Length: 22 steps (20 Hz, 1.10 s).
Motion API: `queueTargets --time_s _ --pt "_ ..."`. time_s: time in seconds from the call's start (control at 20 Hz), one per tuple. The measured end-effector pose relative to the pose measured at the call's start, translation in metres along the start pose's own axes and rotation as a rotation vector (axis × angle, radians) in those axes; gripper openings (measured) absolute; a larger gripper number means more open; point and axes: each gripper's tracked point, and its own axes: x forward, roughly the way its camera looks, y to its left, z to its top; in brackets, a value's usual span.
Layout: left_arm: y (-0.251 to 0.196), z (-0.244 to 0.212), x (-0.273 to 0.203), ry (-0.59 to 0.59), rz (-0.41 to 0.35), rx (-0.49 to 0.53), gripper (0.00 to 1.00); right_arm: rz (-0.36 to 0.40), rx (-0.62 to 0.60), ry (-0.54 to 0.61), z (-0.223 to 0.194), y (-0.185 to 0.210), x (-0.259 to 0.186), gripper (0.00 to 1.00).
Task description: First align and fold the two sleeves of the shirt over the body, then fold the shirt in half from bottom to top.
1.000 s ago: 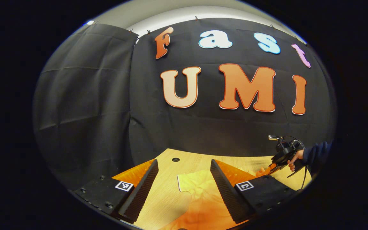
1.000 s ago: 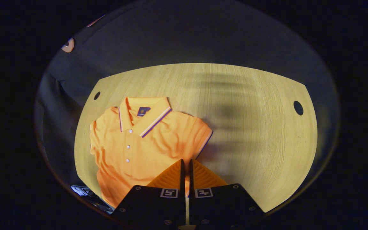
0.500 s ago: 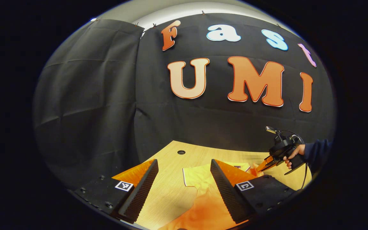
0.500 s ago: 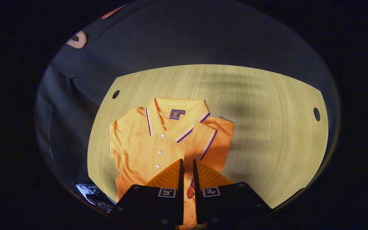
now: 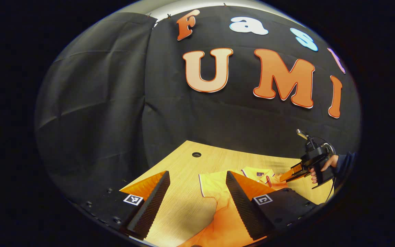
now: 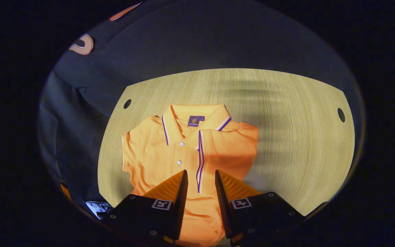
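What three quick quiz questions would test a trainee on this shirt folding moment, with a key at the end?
1. True or false: one sleeve of the orange polo shirt already lies folded over the body.
2. What surface is the shirt lying on?
3. The right gripper jaws are: A) open, B) shut on the collar.

Key: 1 true. 2 the wooden table. 3 A; the left gripper stands open too, above the table.
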Motion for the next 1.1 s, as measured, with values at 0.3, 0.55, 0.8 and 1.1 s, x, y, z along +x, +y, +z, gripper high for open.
queueTargets --time_s 0.3,0.55,0.8,1.1 --pt "-0.007 -0.049 0.082 0.24 -0.11 -0.029 1.0 -0.055 0.111 -0.063 -0.015 -0.008 -0.012 0.82" --pt "-0.002 -0.103 0.147 0.543 -0.133 -0.072 0.98 -0.115 0.167 -0.158 -0.023 -0.018 -0.033 0.89" --pt "-0.007 -0.138 0.195 0.755 -0.138 -0.075 0.98 -0.179 0.177 -0.215 -0.041 -0.019 -0.057 0.91" --pt "-0.014 -0.163 0.238 0.909 -0.144 -0.001 0.95 -0.252 0.19 -0.269 -0.076 -0.018 -0.086 0.92"
